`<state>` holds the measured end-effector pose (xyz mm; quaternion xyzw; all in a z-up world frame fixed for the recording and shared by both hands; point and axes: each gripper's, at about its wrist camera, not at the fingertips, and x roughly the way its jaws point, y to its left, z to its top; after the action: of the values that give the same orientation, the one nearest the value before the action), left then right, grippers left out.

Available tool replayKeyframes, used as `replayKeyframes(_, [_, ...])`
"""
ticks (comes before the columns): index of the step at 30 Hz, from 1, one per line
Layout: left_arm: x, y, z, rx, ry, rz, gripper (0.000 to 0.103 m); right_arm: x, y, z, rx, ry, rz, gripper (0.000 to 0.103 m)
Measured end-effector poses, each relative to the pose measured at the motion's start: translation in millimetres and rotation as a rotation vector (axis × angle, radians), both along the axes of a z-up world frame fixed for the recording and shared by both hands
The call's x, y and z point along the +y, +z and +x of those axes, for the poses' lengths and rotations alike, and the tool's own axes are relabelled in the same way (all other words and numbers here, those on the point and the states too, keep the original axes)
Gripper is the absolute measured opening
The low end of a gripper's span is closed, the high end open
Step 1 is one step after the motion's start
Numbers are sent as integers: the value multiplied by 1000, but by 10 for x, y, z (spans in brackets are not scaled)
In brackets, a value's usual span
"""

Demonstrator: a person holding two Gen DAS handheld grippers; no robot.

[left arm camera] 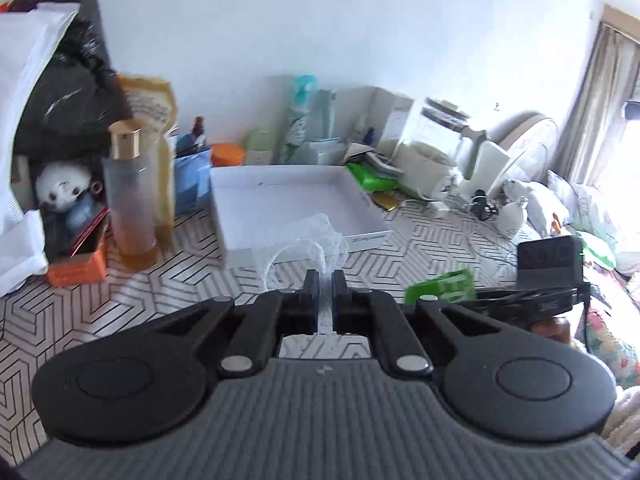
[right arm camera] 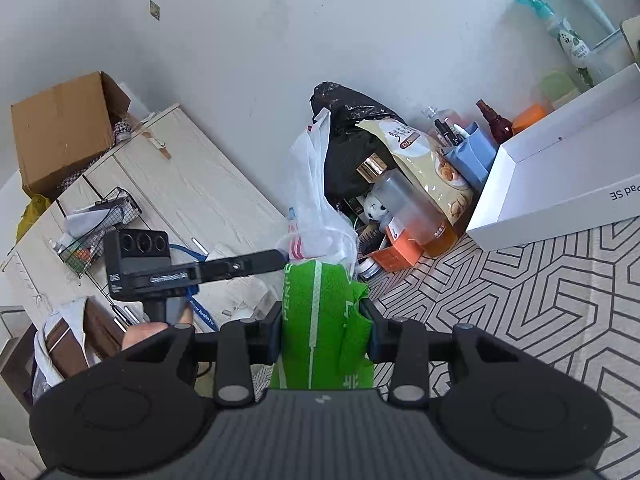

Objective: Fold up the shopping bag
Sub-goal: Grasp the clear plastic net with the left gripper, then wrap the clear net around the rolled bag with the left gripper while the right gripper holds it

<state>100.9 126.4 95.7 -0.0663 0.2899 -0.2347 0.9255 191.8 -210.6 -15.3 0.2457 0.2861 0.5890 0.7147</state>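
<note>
A folded green shopping bag [right arm camera: 316, 320] with white print sits between the pads of my right gripper [right arm camera: 324, 312], which is shut on it above the patterned table [right arm camera: 520, 300]. In the left wrist view the same green bag [left arm camera: 440, 286] shows at the right, beside the right gripper's black body [left arm camera: 548, 264]. My left gripper [left arm camera: 326, 280] is shut on a strip of clear crinkled plastic [left arm camera: 320, 240] that loops up in front of its fingertips. In the right wrist view the left gripper [right arm camera: 276, 258] is seen from the side, just left of the green bag, with a hand [right arm camera: 148, 330] below it.
A shallow white box [left arm camera: 296, 200] lies ahead. At the left stand a tall amber bottle [left arm camera: 130, 196], an orange box [left arm camera: 80, 268], black and white plastic bags [right arm camera: 316, 200] and a snack pouch [right arm camera: 424, 168]. Jars, cartons and a fan [left arm camera: 520, 152] crowd the back.
</note>
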Motion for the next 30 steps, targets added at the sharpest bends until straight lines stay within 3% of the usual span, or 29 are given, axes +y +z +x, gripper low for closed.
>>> replayKeyframes(4, [-369,163,-160,-47,-113,43,7,31,29,-24,-12,49,12,39])
replayKeyframes(6, [-591,220,-264,-85,-152,106,7,34,57,-61,-28,86,28,39])
replayKeyframes(10, [-842,267,-396,-94,-242,144,7,-37,132,-150,-64,126,76,39])
replayKeyframes(15, [-994,348,-552,-140,-273,201,8,-62,212,-253,-131,198,92,39])
replayKeyframes(24, [-624,497,-357,-103,-171,122,8,-157,332,-414,-204,232,116,39])
replayKeyframes(30, [-675,437,-445,-60,-317,99,8,-186,343,-434,-218,242,131,39])
